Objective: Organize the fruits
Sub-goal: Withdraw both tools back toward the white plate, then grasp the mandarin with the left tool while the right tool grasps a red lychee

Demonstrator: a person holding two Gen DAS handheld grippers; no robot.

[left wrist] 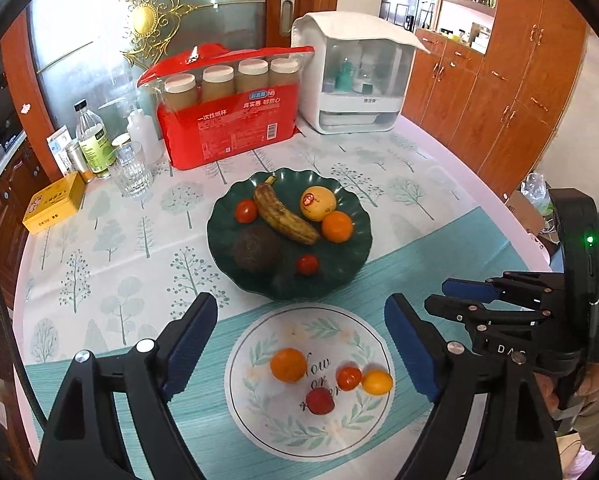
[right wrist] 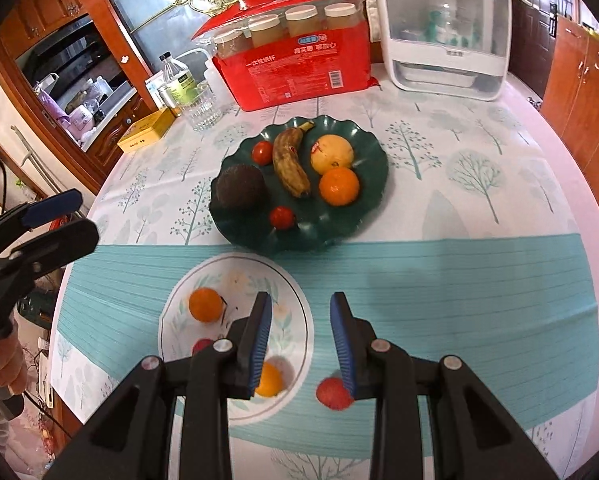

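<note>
Left gripper [left wrist: 299, 344] hovering spread, empty, over white plate [left wrist: 259, 436]; right gripper [right wrist: 301, 336] narrowed, gripping nothing; round strawberry [left wrist: 320, 401] risking rolling off.

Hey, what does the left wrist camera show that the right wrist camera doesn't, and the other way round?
Only the left wrist view: the wooden cupboards with open shelves above them, and the right gripper seen from the side.
Only the right wrist view: the left gripper seen from the side, with the hand holding it.
Both: the green plate carrying the banana, the white plate, the red package and the white dispenser.
</note>
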